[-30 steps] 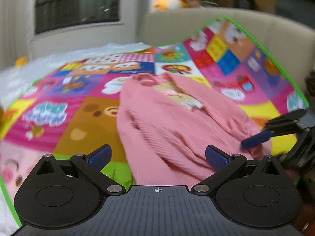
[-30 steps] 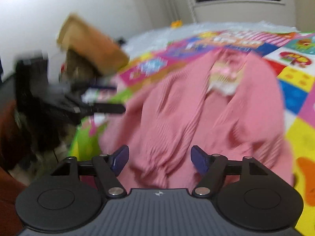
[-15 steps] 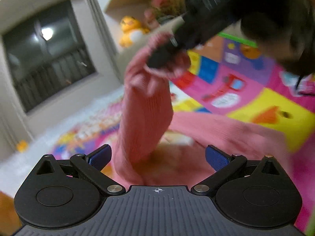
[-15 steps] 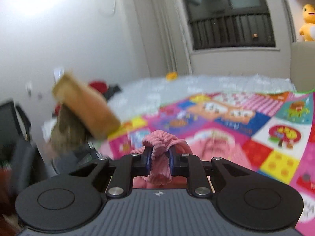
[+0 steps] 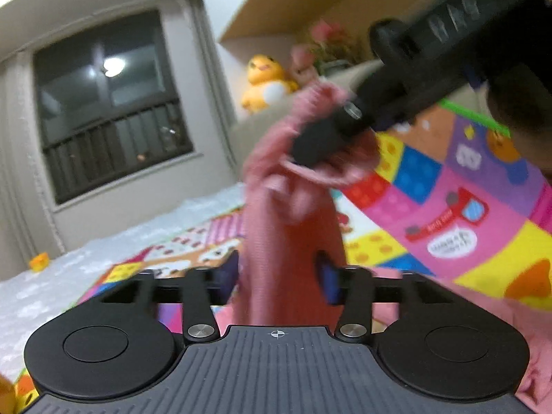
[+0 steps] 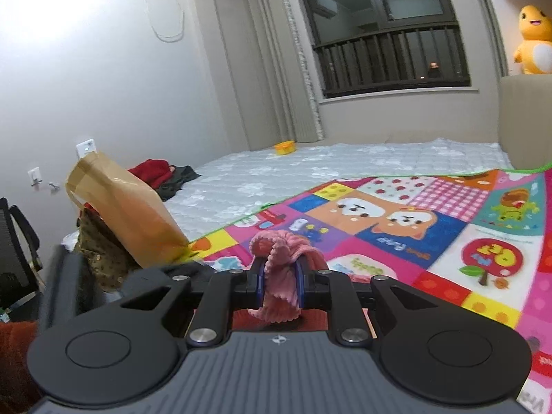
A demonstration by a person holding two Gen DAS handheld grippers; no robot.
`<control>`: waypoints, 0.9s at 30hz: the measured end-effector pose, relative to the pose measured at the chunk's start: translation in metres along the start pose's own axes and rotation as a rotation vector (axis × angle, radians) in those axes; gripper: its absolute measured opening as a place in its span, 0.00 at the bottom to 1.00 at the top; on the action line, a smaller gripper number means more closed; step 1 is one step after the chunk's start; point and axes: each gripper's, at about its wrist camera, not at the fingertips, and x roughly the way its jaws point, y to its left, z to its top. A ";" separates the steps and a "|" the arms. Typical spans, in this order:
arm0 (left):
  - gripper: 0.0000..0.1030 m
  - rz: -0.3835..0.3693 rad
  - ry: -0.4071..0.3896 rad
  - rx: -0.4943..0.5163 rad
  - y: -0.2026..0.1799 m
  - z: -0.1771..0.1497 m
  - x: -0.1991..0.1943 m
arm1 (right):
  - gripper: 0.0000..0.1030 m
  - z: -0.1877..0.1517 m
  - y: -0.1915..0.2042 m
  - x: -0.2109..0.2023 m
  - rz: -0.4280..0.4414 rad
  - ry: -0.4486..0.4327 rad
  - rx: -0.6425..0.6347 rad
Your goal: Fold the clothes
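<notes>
Nearest in the right wrist view: right gripper [image 6: 280, 284], blue pads pinched down to a narrow gap w/ a bunched fold of the pink ribbed knit sweater [image 6: 283, 276] clamped between them; fabric pokes up above the pads and droops below.

Left wrist view: left gripper [image 5: 277, 276] has jaws part-way in, a hanging column of the same sweater [image 5: 293, 227] running through the gap. Blur makes it hard to say if the pads actually bite the cloth or just flank it, so can't tell whether it grips.

A bit further in that view, the right gripper [image 5: 327, 138] comes in from upper right, holding the sweater's top edge aloft. Garment hangs from there, lower part trailing toward the bright cartoon-patchwork play mat [image 5: 465, 214] at lower right.

Beyond: mat [image 6: 414, 227] spreads over a white quilted mattress [image 6: 327, 169]; brown paper bag [image 6: 127, 217] leans at the mat's left edge; yellow plush toy [image 6: 534, 41] sits on a ledge by the dark window.

Progress, as a judgement: sweater is lifted and bunched, not flat, no neat folded stack visible. Fits either a shake-out to spread it or a carry mid-fold; pics don't settle which. Laying flat and creasing remain.
</notes>
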 end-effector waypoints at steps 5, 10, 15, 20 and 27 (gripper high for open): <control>0.08 0.104 0.025 -0.128 0.058 -0.003 0.002 | 0.28 -0.005 0.006 -0.004 -0.060 0.018 -0.056; 0.07 0.328 0.120 -0.343 0.160 -0.043 -0.012 | 0.56 -0.052 0.006 -0.036 -0.159 0.142 -0.146; 0.07 0.415 0.247 -0.536 0.214 -0.098 -0.009 | 0.60 -0.127 0.006 -0.050 -0.177 0.330 -0.070; 0.07 0.400 0.281 -0.668 0.215 -0.128 -0.005 | 0.65 -0.146 0.018 -0.033 -0.191 0.347 -0.148; 0.07 0.363 0.215 -0.710 0.235 -0.114 -0.025 | 0.05 -0.090 0.001 -0.024 -0.320 0.169 -0.283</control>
